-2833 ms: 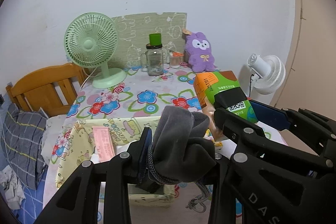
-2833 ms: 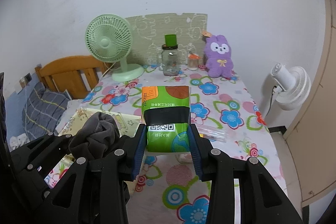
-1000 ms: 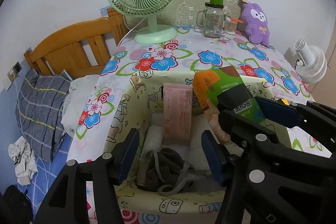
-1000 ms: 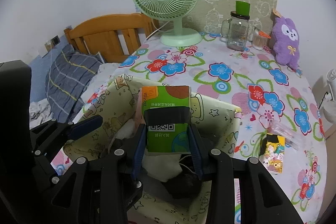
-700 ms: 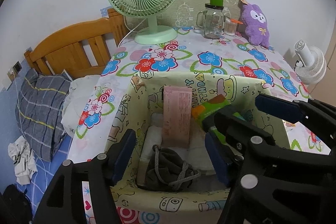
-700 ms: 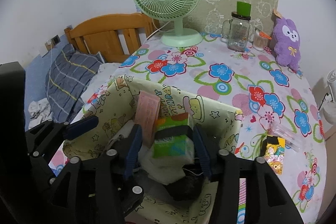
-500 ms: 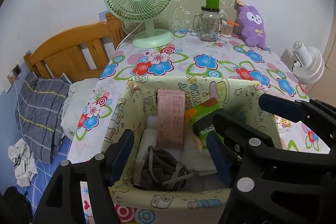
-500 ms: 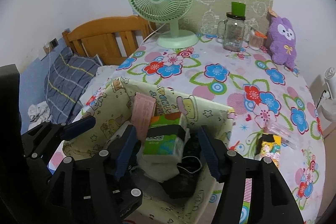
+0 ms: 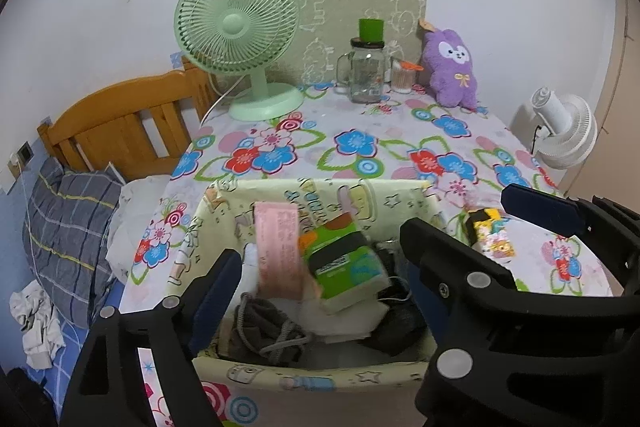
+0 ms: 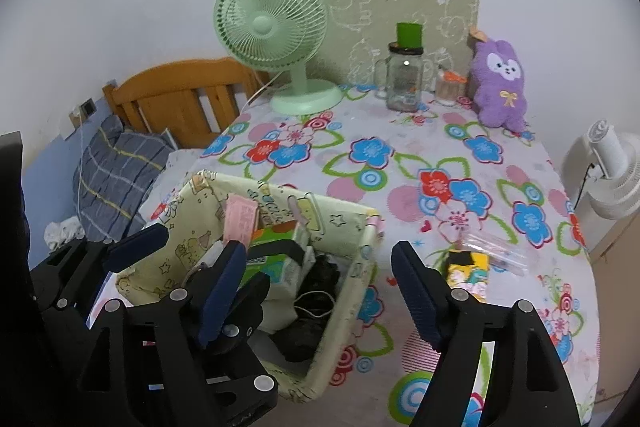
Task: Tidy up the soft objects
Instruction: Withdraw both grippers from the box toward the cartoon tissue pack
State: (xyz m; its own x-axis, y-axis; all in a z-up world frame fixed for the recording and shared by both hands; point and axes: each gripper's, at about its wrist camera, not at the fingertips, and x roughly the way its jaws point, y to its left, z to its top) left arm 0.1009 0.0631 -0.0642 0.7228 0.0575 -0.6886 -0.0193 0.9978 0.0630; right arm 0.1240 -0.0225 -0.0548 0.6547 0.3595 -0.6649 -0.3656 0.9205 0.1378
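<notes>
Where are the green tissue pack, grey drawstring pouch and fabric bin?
green tissue pack (image 9: 344, 265): left wrist view, on its top face.
grey drawstring pouch (image 9: 264, 329): left wrist view, on its bunched body.
fabric bin (image 9: 320, 375): left wrist view, on its near wall.

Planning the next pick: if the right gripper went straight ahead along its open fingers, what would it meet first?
Probably the fabric bin's right wall, or the floral tablecloth just beside it. The right gripper is open and empty, pointing down toward that edge. Depth is unclear; the yellow packet lies right of that line.

Soft cloth basket (image 9: 316, 377), glossy packet (image 9: 346, 269)
</notes>
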